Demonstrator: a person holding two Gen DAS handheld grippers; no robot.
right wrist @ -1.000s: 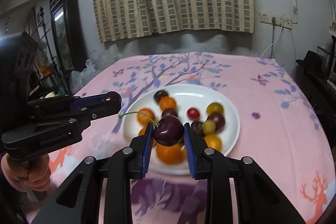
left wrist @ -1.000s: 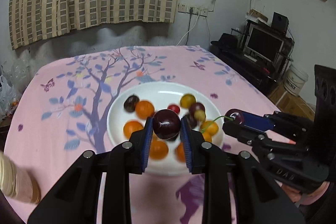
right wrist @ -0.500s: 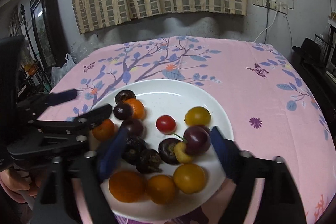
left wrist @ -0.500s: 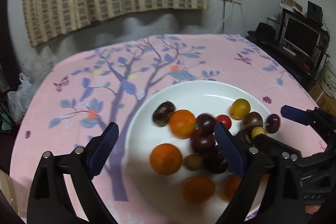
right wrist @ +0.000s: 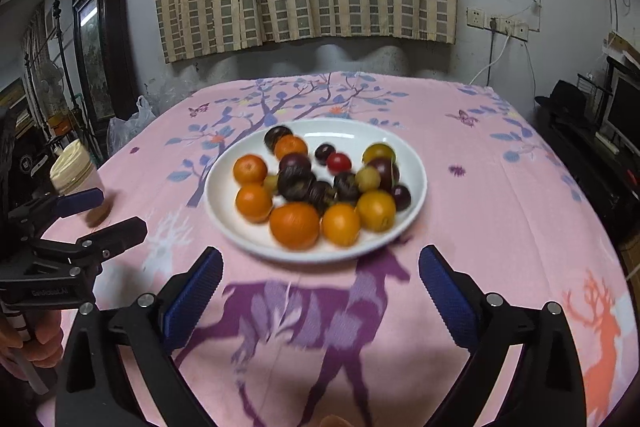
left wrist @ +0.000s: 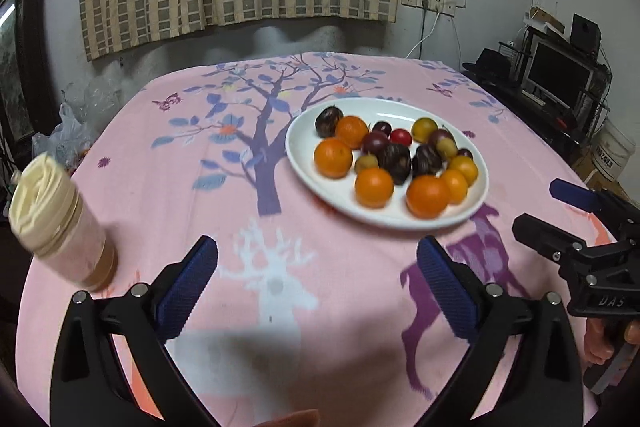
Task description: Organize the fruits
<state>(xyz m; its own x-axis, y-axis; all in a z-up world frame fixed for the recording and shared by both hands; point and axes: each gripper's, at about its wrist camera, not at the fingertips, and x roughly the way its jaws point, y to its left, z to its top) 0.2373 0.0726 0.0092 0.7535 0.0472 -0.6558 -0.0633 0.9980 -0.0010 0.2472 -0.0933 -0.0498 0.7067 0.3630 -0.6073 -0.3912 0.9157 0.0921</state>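
Gleaming round fruits (right wrist: 320, 193) crowd smooth white plate (right wrist: 416, 183).

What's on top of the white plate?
On the white plate sits a pile of small fruits: oranges, yellow tomatoes, a red cherry tomato and dark cherries. Whatever lies under the pile's middle is covered.

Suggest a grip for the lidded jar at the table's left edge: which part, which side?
Grip the jar across its straight body, below the cream lid. It stands upright with nothing beside it, so a level approach from the front should work. The left gripper, jaws opening with nothing between them, is nearer to it.
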